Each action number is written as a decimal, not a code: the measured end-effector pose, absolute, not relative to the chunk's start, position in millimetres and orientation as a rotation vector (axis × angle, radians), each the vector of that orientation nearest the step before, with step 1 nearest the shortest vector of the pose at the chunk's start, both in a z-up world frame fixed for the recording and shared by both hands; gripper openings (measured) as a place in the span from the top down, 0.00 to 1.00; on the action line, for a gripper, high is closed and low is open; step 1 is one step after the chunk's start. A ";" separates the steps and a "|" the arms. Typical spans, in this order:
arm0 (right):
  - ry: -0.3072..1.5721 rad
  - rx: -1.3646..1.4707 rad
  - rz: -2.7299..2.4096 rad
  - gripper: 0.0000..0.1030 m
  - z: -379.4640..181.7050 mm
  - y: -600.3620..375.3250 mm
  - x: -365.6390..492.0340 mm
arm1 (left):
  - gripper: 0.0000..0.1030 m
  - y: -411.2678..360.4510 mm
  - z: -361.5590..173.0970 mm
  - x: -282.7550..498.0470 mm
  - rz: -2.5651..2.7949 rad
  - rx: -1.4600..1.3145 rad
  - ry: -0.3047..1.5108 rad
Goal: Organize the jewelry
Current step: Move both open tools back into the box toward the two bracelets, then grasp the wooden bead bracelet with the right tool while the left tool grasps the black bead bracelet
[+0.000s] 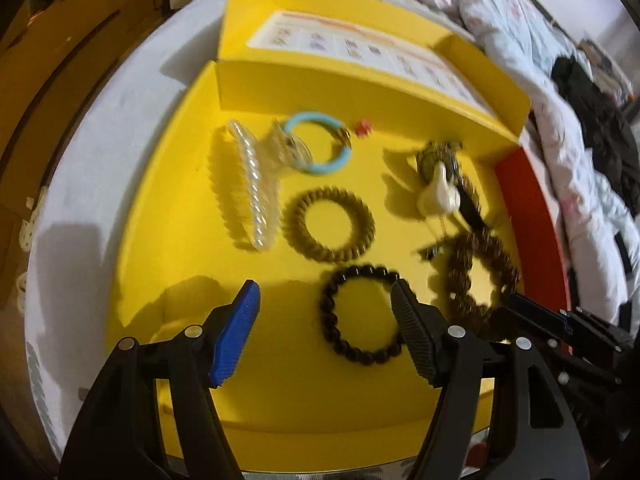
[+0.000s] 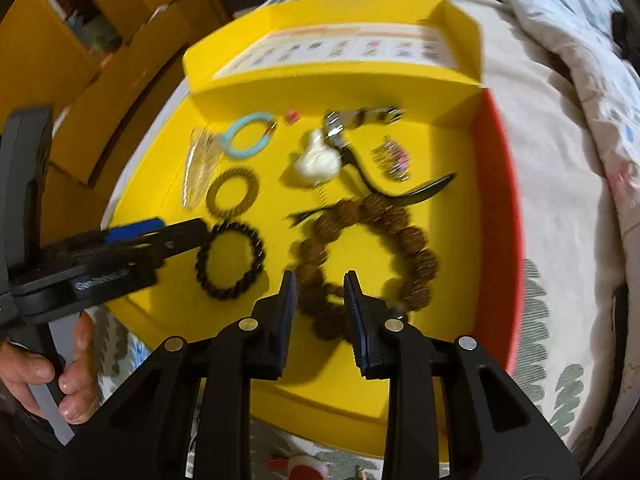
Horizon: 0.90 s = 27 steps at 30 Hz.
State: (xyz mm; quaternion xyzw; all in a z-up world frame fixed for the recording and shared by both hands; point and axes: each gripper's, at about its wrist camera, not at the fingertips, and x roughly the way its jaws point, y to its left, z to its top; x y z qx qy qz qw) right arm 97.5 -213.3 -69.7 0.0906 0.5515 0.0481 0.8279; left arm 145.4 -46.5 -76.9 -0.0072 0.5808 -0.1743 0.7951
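Two bead bracelets, two hair rings

One yellow tray holding the items counted here. Beaded bracelets, two: one of black beads, near left, and one of large brown beads, near right. Coiled hair ties, one, olive-brown. Ring-shaped items in light blue, one, far left. Clear hair claws, one, at the left. White clips, one. Black clips, one. Small red pieces, one, far side. Printed cards, one, far end
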 end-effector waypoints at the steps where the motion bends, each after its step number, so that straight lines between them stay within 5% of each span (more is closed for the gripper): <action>1: 1.175 0.180 0.108 0.71 -71.0 -209.1 97.4 | 0.34 -49.8 -80.0 143.5 -0.366 0.010 1.261; 15: 1.191 0.001 0.080 0.71 -92.0 -187.7 102.3 | 0.39 -60.5 -96.8 137.6 -0.320 0.097 1.305; 22: 1.186 -0.031 0.073 0.70 -100.6 -185.8 103.8 | 0.63 -62.7 -95.6 137.4 -0.308 0.092 1.306; 27: 1.174 -0.050 0.079 0.70 -101.8 -184.9 103.4 | 0.69 -63.1 -93.7 135.7 -0.314 0.111 1.303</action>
